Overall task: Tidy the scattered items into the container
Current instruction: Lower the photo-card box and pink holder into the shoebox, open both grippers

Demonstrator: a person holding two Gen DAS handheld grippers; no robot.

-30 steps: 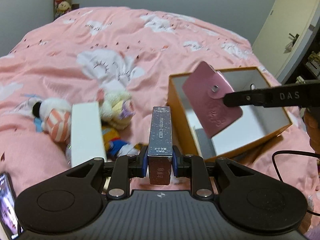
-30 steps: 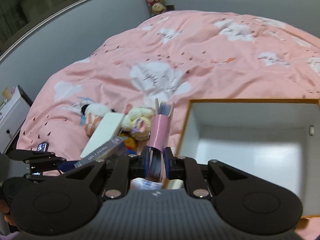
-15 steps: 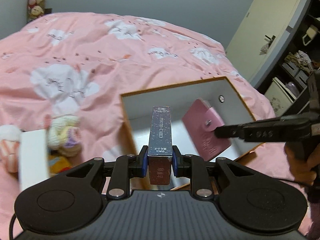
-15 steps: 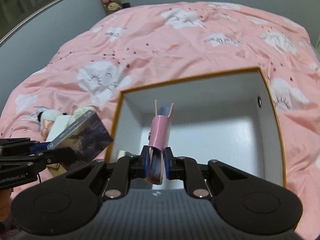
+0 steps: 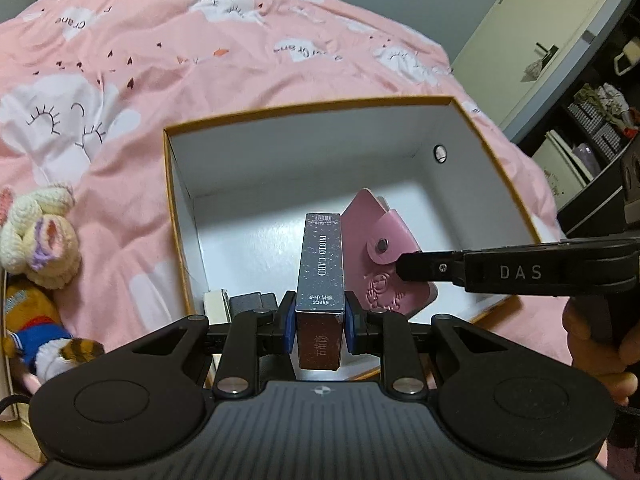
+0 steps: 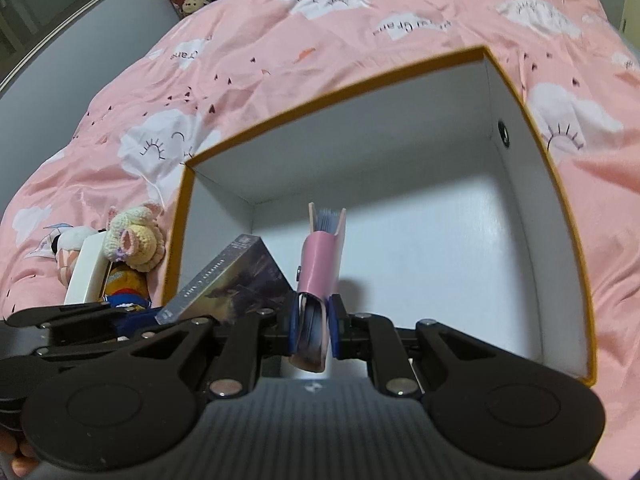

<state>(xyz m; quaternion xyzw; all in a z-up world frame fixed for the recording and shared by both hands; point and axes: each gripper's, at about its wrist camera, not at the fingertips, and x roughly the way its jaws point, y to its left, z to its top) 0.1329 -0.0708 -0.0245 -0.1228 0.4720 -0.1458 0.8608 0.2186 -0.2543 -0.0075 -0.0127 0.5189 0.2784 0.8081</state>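
Hiding box floor [image 5: 256,248]: both held items

"PHOTO CARD" on the dark card box [image 5: 320,264]; "DAS" on the right gripper [image 5: 402,270].

Container: open box [image 5: 496,168], orange outside, white inside, on the pink bedding.
Photo card box [image 5: 320,264]: dark, speckled, held lengthwise over the container.
Card wallet [image 5: 384,256]: pink, snap-fastened, held edge-up inside the container.
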